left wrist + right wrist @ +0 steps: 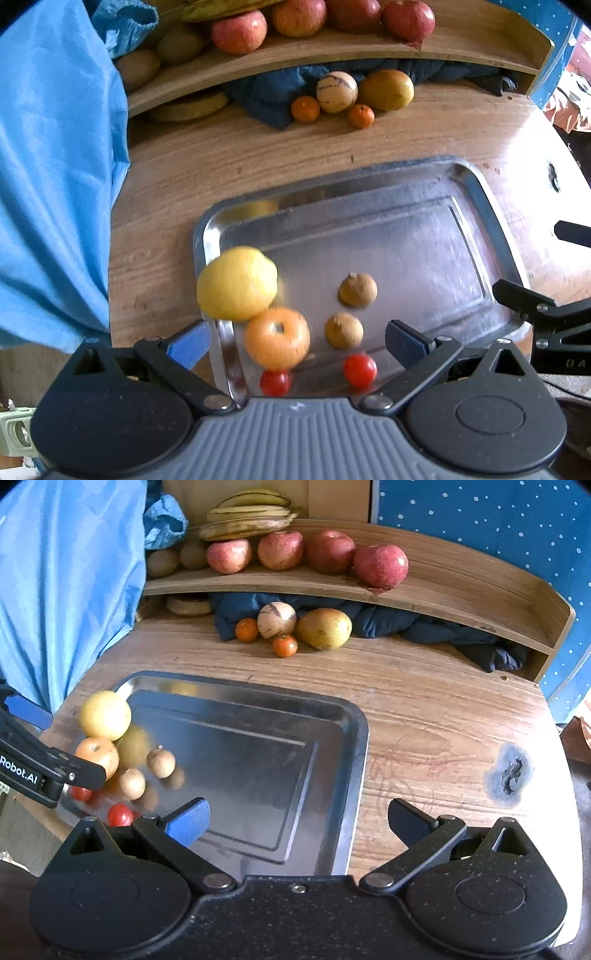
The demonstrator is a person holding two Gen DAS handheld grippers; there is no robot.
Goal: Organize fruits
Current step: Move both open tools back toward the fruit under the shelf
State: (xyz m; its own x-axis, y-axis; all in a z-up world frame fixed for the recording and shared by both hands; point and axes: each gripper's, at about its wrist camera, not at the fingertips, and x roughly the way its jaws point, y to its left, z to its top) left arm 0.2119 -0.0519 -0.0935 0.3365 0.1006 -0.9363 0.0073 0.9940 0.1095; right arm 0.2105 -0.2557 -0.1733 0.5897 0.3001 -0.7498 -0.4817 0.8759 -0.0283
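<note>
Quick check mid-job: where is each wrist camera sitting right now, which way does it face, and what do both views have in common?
Left wrist: low over the tray's near-left corner, facing the shelf; its own open left gripper straddles the lemon and persimmon.
Right wrist: over the tray's right edge, same heading; own open right gripper, left gripper at the picture's left.
Shared: tray, lemon, shelf apples.

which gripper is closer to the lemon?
Left. The left gripper is open right by the lemon at the tray's corner; the right gripper, also open, hangs over the tray's opposite edge.
</note>
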